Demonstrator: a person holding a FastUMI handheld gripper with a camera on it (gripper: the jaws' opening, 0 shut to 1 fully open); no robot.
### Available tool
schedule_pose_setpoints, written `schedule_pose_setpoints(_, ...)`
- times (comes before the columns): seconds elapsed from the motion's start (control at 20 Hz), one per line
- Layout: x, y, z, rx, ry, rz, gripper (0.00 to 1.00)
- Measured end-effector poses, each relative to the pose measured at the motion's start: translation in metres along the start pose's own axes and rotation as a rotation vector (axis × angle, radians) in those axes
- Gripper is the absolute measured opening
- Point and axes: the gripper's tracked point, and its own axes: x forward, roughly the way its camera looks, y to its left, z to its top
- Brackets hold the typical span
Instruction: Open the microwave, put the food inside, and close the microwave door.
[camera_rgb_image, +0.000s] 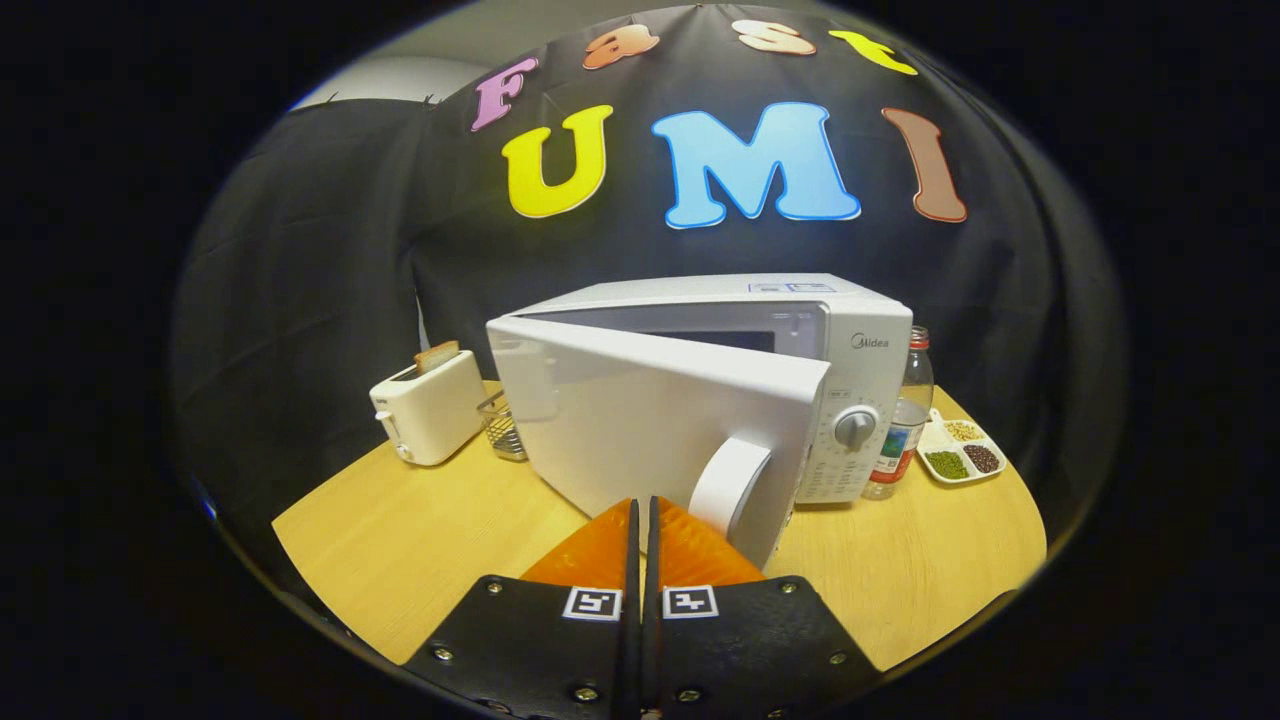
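Observation:
A white microwave (860, 340) stands on the wooden table (400, 540). Its door (640, 420) is swung partly open toward me, hinged on the left, with a white loop handle (728, 485) near its free edge. My gripper (643, 505) has its orange fingers (690, 545) pressed together with nothing between them. The tips sit right at the outer face of the door, just left of the handle. What lies inside the microwave is hidden by the door.
A white toaster (430, 410) with a slice of bread in it stands left of the microwave, a small wire basket (500, 425) beside it. Right of the microwave are a plastic bottle (905, 420) and a white divided dish of beans (962, 452).

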Motion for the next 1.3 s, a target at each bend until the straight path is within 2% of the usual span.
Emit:
schedule_pose_setpoints(0.45, 0.040, -0.045, 0.024, 0.061, -0.020, -0.065, 0.01)
schedule_pose_setpoints(0.9, 0.080, -0.064, 0.046, 0.089, -0.046, -0.121, 0.01)
schedule_pose_setpoints(1.15, 0.094, -0.065, 0.052, 0.084, -0.051, -0.164, 0.01)
schedule_pose_setpoints(1.3, 0.095, -0.065, 0.052, 0.033, -0.075, -0.201, 0.01)
